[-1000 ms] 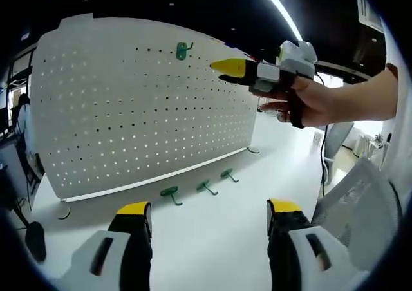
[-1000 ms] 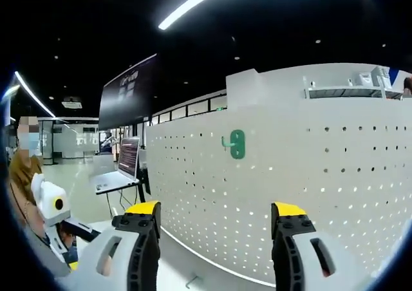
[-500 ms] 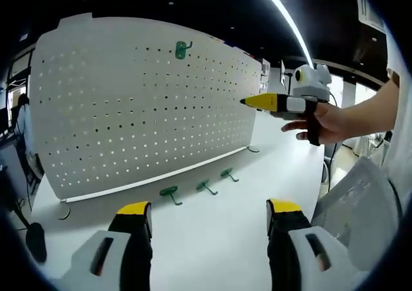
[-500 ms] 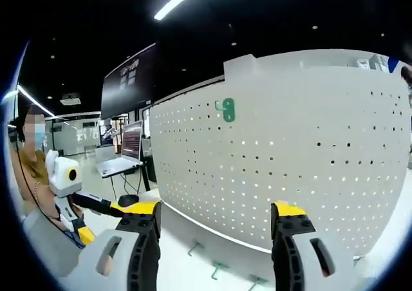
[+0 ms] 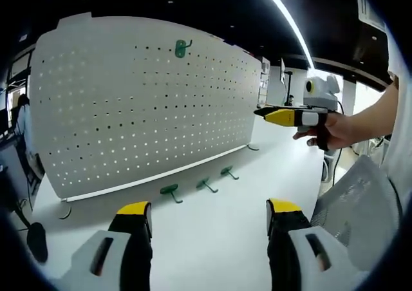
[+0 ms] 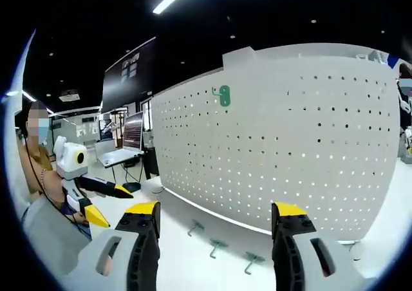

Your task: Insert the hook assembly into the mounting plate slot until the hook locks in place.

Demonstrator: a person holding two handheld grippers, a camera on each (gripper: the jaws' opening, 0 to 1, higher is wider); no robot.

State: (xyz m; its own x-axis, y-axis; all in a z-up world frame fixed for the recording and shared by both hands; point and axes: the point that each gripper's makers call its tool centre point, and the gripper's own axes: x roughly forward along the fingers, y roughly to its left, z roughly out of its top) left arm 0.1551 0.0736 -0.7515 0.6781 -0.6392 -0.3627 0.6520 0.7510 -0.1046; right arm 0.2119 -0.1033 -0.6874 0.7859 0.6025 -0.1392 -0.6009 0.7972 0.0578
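Note:
A white pegboard (image 5: 129,111) (image 6: 290,149) stands upright on the white table (image 5: 212,246). One green hook (image 5: 183,47) (image 6: 223,96) hangs near the board's top edge. Three more green hooks (image 5: 170,192) (image 5: 205,186) (image 5: 227,172) lie on the table along the board's foot, also in the right gripper view (image 6: 195,226) (image 6: 217,246) (image 6: 251,259). My left gripper (image 5: 209,214) (image 6: 106,204) is open and empty, low over the table in front of the board. My right gripper (image 6: 215,217) (image 5: 280,116) is open and empty, held in the air off the board's right end by a hand (image 5: 338,131).
A mesh chair back (image 5: 360,201) stands at the table's right side. The board rests on small feet (image 5: 63,210). A laptop (image 6: 125,157) on a stand and a dark screen (image 6: 129,82) stand beyond the board's end. A person (image 6: 35,168) is behind the left gripper.
My right gripper has drawn back from the board, moving right and lower in the left gripper view; its own view now takes in the whole board and the table hooks. The left gripper has stayed put.

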